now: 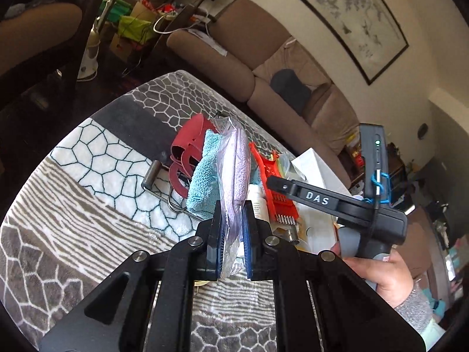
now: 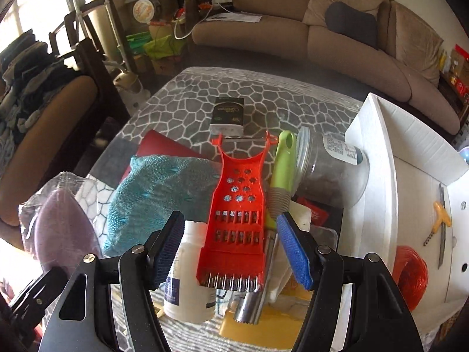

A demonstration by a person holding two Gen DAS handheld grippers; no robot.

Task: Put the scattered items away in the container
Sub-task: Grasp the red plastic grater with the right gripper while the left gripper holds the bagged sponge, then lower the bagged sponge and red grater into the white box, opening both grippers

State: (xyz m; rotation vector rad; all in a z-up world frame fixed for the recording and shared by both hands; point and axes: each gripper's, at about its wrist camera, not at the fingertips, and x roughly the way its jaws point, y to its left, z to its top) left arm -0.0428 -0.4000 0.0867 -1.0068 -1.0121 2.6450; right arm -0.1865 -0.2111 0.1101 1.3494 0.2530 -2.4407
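A bagged lilac sponge is pinched in the left hand-held gripper; the right hand-held gripper, spread, is held over an orange grater; only its view shows the white box.

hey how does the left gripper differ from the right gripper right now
The left gripper is shut on the bagged purple pad; the right gripper stands open, gripping nothing. The left gripper holds its load clear of the pile, while the right gripper points down over the red grater, whose lower end sits between its fingers untouched. Both have black frames with blue pads.
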